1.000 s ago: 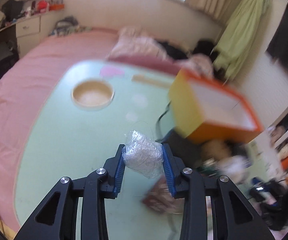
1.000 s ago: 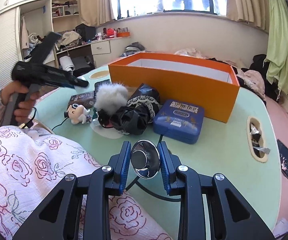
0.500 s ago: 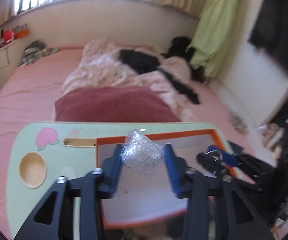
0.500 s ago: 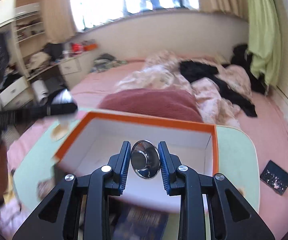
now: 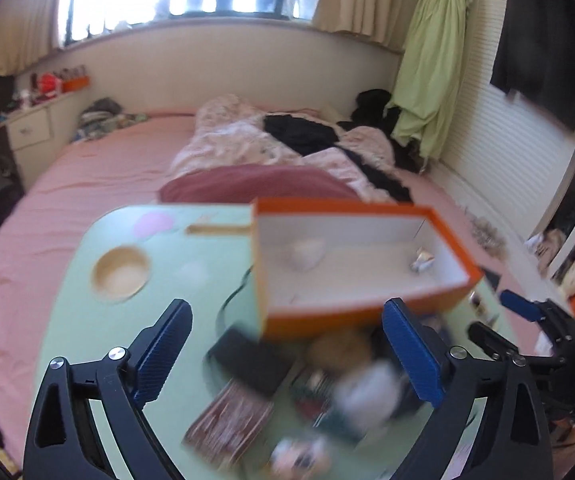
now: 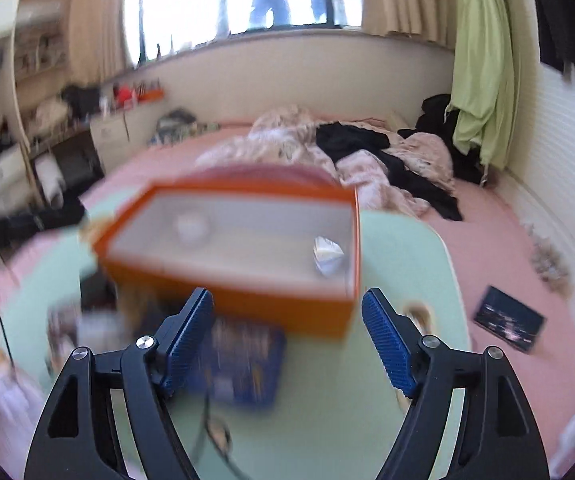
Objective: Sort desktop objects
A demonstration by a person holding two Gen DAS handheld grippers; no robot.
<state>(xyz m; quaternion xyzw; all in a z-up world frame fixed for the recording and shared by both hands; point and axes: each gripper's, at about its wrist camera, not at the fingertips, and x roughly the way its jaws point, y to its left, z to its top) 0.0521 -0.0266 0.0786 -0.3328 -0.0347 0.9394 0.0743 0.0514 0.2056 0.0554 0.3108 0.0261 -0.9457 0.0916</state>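
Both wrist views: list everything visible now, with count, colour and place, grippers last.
Box: one, orange outside, white inside, on the table.
Clear wrap ball: one, whitish, blurred, inside the box.
Shiny piece: one, silver, in the box by its wall.
Table: one, pale green, on the bed.
Tin: one, blue, in front of the box.
Clutter: several blurred things, dark and white, near the box.
Bed: one, pink sheet.
Left gripper: black, blue pads, open, just opened, empty.
Right gripper: same, open, just opened, empty.
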